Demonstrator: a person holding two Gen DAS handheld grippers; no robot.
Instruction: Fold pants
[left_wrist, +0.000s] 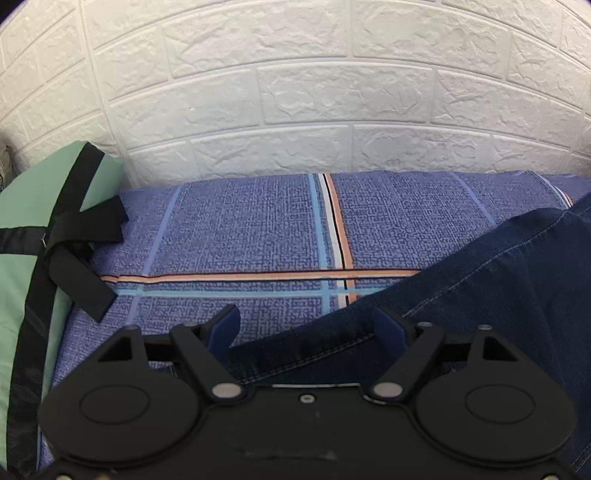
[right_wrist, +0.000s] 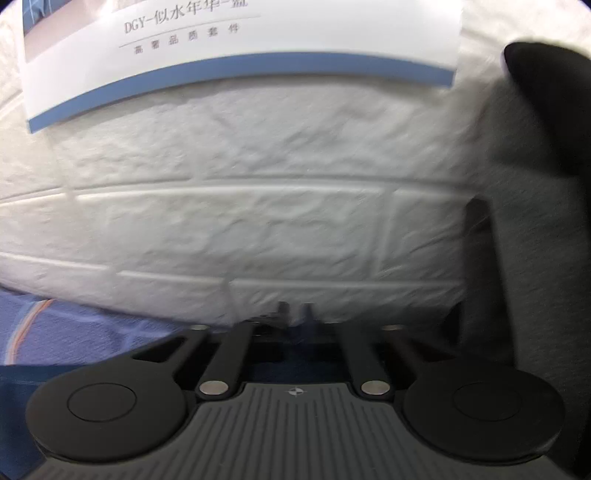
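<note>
Dark blue jeans (left_wrist: 498, 295) lie on the blue plaid bed sheet (left_wrist: 240, 229) and fill the right side of the left wrist view. My left gripper (left_wrist: 306, 325) stands open low over the sheet. A stitched edge of the jeans runs between its blue fingers (left_wrist: 225, 325), and the pads do not press on it. The right wrist view is blurred. My right gripper (right_wrist: 295, 312) points at the foot of the wall with its black tips looking close together. Dark blue cloth (right_wrist: 295, 356) shows under its linkage. Whether the tips pinch it is hidden.
A white brick-pattern wall (left_wrist: 295, 92) borders the bed at the back. A green bag with black straps (left_wrist: 22, 221) lies at the left edge of the sheet. In the right wrist view a white printed sign (right_wrist: 240, 55) hangs on the wall, beside a black and grey object (right_wrist: 535, 240).
</note>
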